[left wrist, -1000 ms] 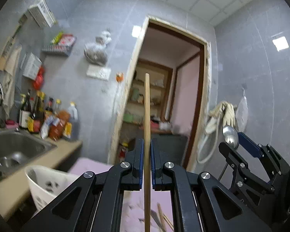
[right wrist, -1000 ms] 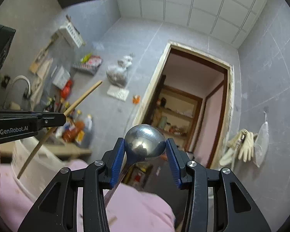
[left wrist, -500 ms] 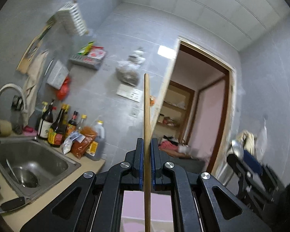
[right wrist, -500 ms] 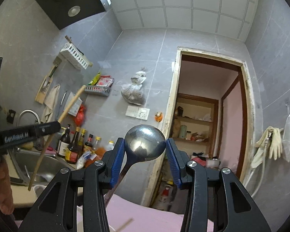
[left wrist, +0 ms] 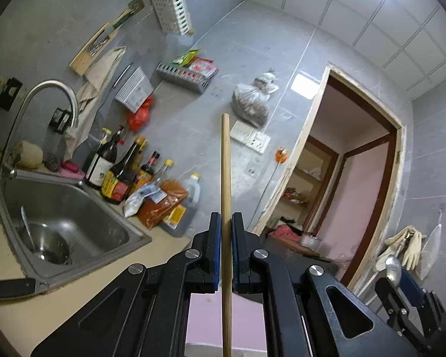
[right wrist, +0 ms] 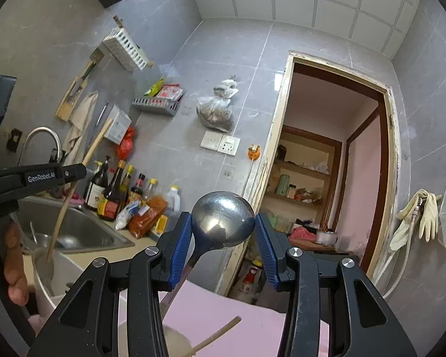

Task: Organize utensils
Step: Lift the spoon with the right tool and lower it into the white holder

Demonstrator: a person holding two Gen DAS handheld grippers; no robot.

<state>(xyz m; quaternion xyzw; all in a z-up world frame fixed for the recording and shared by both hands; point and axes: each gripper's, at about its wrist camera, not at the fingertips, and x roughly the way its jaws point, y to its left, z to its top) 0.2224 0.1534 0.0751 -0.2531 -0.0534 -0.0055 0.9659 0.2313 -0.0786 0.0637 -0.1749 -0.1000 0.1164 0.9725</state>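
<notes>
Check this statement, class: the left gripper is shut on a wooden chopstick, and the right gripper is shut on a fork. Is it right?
Not quite. The right gripper is shut on a metal spoon, not a fork; the right wrist view shows its round bowl between the blue pads. The left gripper is indeed shut on a wooden chopstick.

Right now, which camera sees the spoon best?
The right wrist view. The spoon sits big and centered there, its shiny bowl between the right gripper's blue pads, handle running down. The left wrist view shows the spoon only small, at the lower right edge.
</notes>
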